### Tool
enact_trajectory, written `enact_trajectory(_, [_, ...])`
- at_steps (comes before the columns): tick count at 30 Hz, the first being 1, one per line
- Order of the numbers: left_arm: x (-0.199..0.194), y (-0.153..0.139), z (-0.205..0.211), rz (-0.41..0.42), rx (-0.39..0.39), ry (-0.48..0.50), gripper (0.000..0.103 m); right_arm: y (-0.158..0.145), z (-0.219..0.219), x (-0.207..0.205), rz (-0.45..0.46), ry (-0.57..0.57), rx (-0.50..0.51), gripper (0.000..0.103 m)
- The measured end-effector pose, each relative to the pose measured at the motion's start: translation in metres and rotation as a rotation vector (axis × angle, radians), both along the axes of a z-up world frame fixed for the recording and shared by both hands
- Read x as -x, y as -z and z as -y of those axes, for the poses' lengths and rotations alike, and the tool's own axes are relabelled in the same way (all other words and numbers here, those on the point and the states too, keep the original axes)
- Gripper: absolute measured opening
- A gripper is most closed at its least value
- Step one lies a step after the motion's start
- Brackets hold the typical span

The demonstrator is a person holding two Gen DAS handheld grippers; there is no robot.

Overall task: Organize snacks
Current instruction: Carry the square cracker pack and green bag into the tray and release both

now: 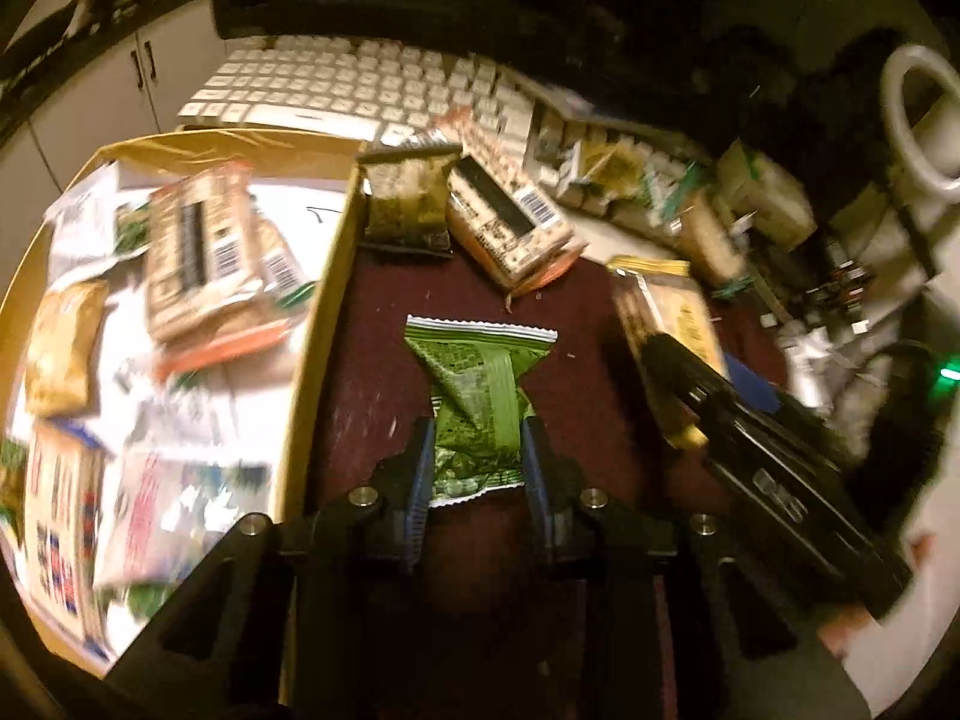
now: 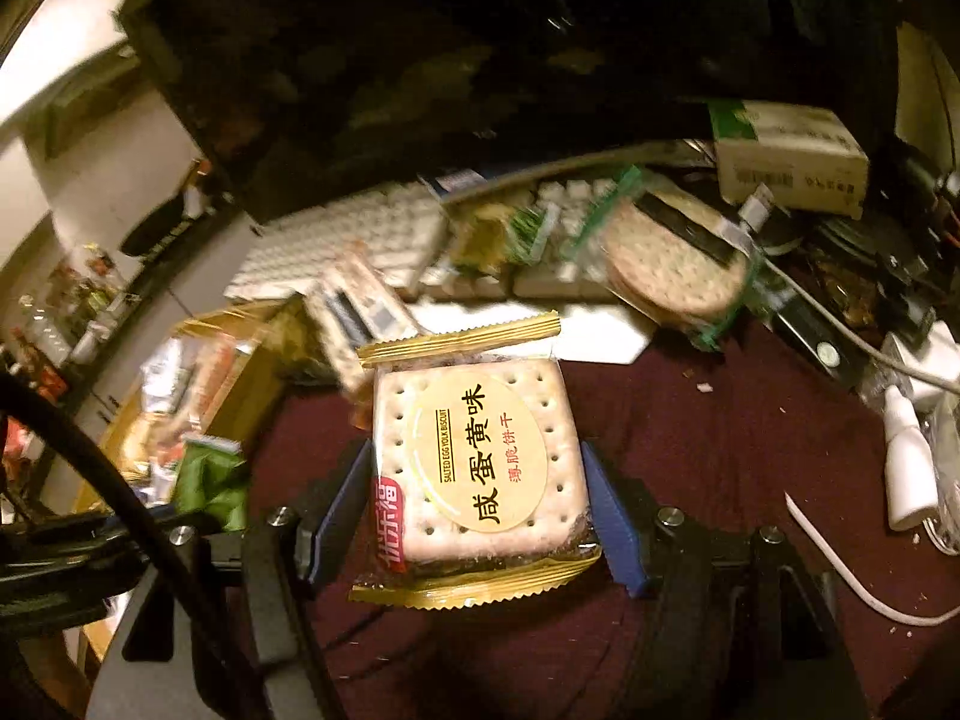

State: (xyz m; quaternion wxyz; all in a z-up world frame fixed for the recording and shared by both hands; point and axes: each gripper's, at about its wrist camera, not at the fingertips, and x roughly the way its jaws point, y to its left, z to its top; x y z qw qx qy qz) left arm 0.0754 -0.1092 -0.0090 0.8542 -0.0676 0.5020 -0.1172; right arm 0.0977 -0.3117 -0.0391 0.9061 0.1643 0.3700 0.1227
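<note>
Left claw (image 1: pixel 477 450) pinching the lower end of a crumpled green snack packet (image 1: pixel 477 402) above the dark red tabletop (image 1: pixel 372 360), just right of the cardboard box (image 1: pixel 318 324) whose snack contents blur past reading. Right claw (image 2: pixel 480 498) clamped on both sides of a gold-edged salted egg yolk biscuit pack (image 2: pixel 480 456), its label legible. Beyond, a white keyboard (image 1: pixel 336 90) half buried under smeared wrappers.

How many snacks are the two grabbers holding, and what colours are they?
Green packet, in the left gripper: 1
Gold-edged biscuit packet, in the right gripper: 1
Total: 2
</note>
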Motion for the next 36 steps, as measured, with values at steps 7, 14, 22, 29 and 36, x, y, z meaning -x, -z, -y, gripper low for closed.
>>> enact_trajectory(7, [0.039,-0.042,-0.067,0.081,0.105,-0.098,0.030,-0.013,-0.032,0.003,0.023,-0.117,-0.001,0.069])
enact_trajectory(14, [0.045,-0.044,-0.165,0.078,0.034,-0.305,0.030,-0.052,-0.108,0.009,0.072,-0.287,-0.044,0.069])
enact_trajectory(22, [0.044,-0.030,-0.206,0.046,0.059,-0.356,0.030,-0.060,-0.217,-0.024,-0.010,-0.485,-0.046,0.069])
enact_trajectory(29, [0.028,-0.012,-0.209,0.005,0.040,-0.335,0.030,-0.037,-0.265,-0.057,-0.127,-0.495,-0.009,0.069])
enact_trajectory(36, [0.014,-0.009,-0.209,-0.009,0.015,-0.307,0.031,-0.029,-0.263,-0.059,-0.159,-0.447,-0.001,0.070])
